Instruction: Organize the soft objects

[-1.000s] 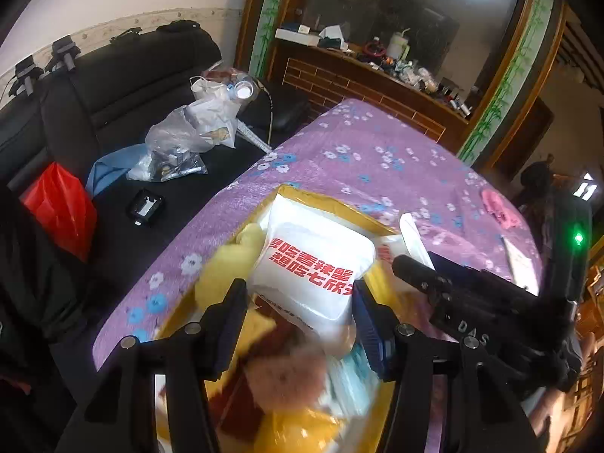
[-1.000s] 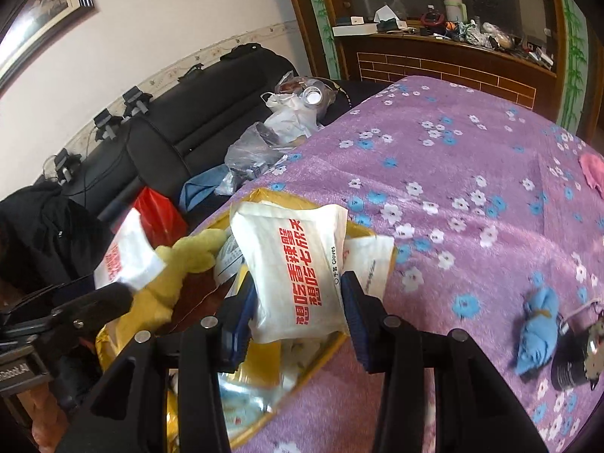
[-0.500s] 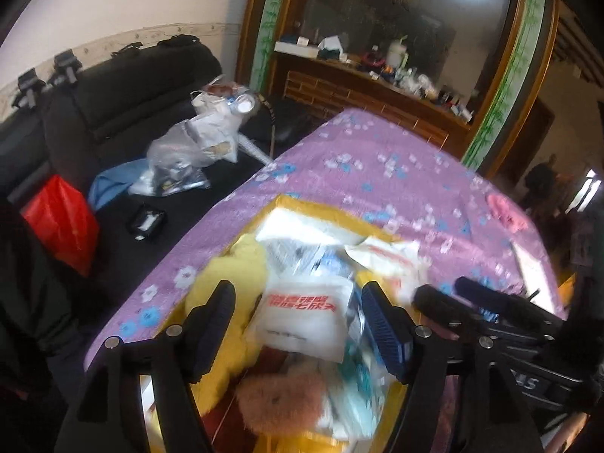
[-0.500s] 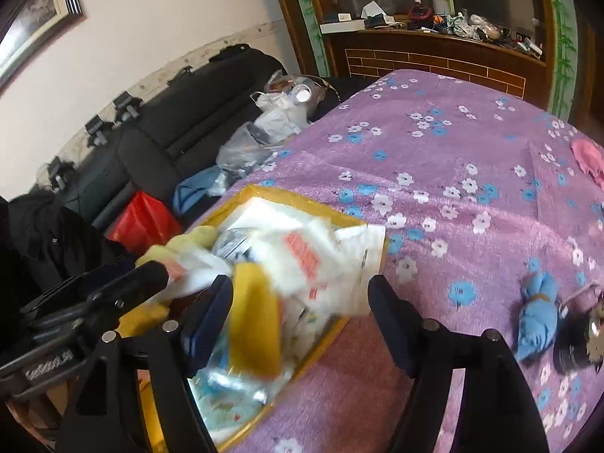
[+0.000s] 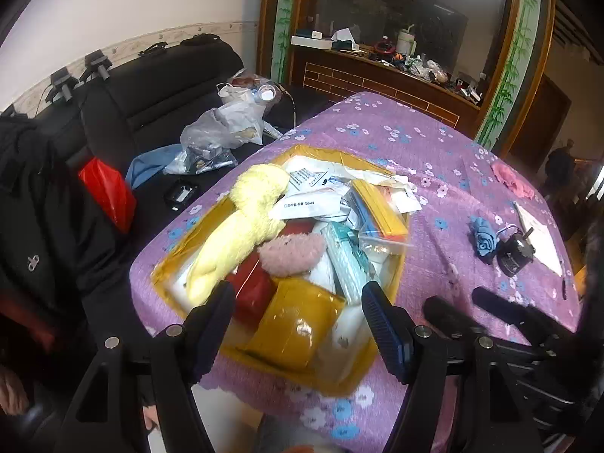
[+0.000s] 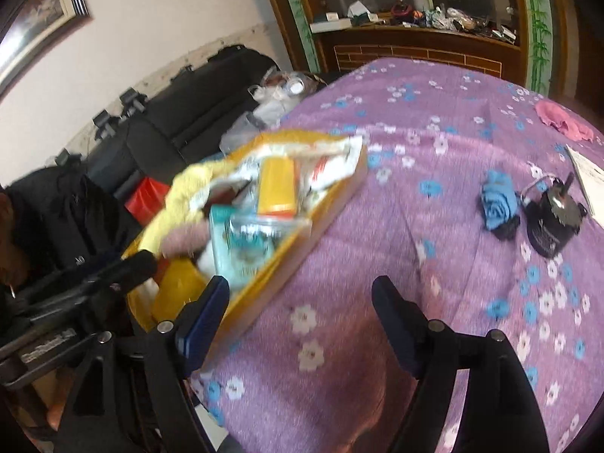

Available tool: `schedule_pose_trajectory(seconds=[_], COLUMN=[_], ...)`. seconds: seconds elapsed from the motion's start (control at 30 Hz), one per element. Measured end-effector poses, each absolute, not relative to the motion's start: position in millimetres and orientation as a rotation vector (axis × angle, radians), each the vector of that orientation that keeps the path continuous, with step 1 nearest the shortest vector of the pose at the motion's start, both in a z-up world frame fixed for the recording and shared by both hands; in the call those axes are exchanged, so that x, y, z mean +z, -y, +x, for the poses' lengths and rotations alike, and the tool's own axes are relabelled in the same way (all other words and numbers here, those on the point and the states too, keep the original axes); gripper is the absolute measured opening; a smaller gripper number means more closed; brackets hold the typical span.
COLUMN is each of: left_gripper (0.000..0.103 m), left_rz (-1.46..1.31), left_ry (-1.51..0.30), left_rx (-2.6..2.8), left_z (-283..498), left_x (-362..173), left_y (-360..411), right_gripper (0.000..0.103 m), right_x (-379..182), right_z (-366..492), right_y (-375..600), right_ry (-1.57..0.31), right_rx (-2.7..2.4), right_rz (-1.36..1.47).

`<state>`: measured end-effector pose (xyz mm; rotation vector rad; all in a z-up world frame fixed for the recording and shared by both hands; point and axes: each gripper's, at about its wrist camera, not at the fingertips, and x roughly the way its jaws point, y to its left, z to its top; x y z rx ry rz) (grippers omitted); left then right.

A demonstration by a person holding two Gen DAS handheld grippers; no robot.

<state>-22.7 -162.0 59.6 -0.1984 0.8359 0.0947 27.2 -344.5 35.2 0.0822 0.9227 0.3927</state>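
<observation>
A yellow box on the purple flowered tablecloth holds a pale yellow plush, a pink fluffy piece, white packets, a teal pack and a yellow pouch. My left gripper is open and empty above the box's near end. My right gripper is open and empty over the cloth, right of the box. A blue cloth flower and a pink cloth lie on the table.
A small black motor and white paper lie by the blue flower. A black sofa with plastic bags and a red bag stands left of the table. A cluttered wooden counter is behind.
Both grippers opened and let go of the white red-lettered packets, which now lie in the box. Both grippers pulled back; the right one swung right over the cloth.
</observation>
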Motion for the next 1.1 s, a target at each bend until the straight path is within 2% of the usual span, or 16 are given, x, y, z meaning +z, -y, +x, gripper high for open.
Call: schedule_pose_trajectory(seconds=[1.1], left_gripper=[0.073], left_rz=[-0.222], left_ry=[-0.859], left_rx=[0.044], left_z=[-31.8], left_x=[47.6], left_y=[121.4], right_gripper=[0.078], right_x=[19.7], right_z=[26.8], right_y=[301.3], right_ry=[-1.004], right_rx=[0.359], right_rz=[0.017])
